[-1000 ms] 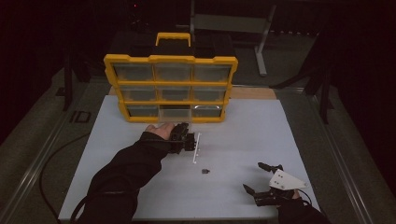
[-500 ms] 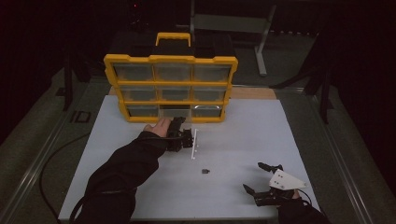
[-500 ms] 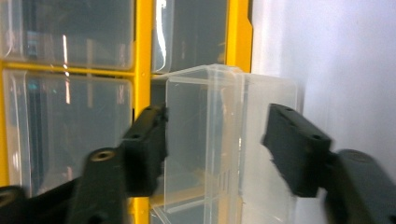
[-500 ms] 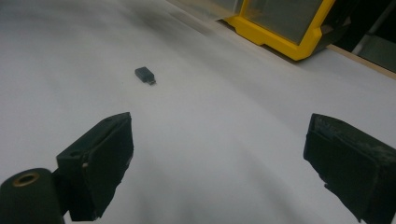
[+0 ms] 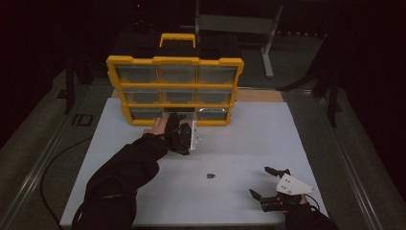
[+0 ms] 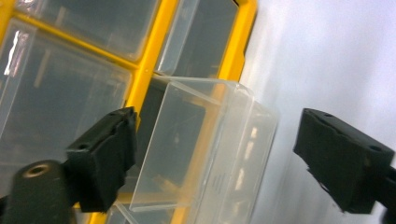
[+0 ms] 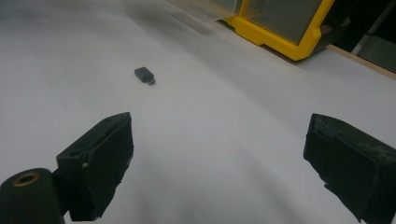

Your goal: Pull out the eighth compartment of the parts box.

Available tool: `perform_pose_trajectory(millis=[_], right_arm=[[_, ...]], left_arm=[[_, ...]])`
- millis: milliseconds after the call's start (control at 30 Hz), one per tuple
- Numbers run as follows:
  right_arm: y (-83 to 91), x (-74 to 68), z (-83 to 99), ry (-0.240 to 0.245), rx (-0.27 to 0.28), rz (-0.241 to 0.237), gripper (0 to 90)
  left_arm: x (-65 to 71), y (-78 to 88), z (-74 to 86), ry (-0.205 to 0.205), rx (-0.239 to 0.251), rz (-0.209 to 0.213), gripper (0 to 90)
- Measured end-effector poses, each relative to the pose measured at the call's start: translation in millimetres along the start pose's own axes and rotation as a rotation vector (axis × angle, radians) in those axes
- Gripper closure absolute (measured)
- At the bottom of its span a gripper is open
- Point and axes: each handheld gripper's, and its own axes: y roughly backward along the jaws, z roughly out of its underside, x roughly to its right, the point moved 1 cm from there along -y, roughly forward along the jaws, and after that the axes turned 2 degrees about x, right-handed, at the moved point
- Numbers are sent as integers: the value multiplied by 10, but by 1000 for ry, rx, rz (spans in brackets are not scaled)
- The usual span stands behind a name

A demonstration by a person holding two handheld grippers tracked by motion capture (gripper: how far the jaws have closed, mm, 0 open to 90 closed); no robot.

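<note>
With my left gripper up at the bottom row of the yellow organizer, its jaws stand wide apart on either side of a clear drawer that sticks partway out, gripping nothing. My right gripper hovers low over the white table near its front right corner, jaws spread wide and empty. Well ahead of it lies a small dark adapter, alone on the table between both grippers.

No readable text, label, brand or number on anything.
</note>
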Motion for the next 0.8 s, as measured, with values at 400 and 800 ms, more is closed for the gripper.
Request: perform_pose_trajectory(millis=[400, 800], right_arm=[[-2, -1, 0, -3, -1, 1, 83], [-1, -2, -3, 0, -2, 3, 83]], left_arm=[[-182, 133, 69, 278, 142, 177, 0], [-221, 210, 130, 373, 219, 271, 0]])
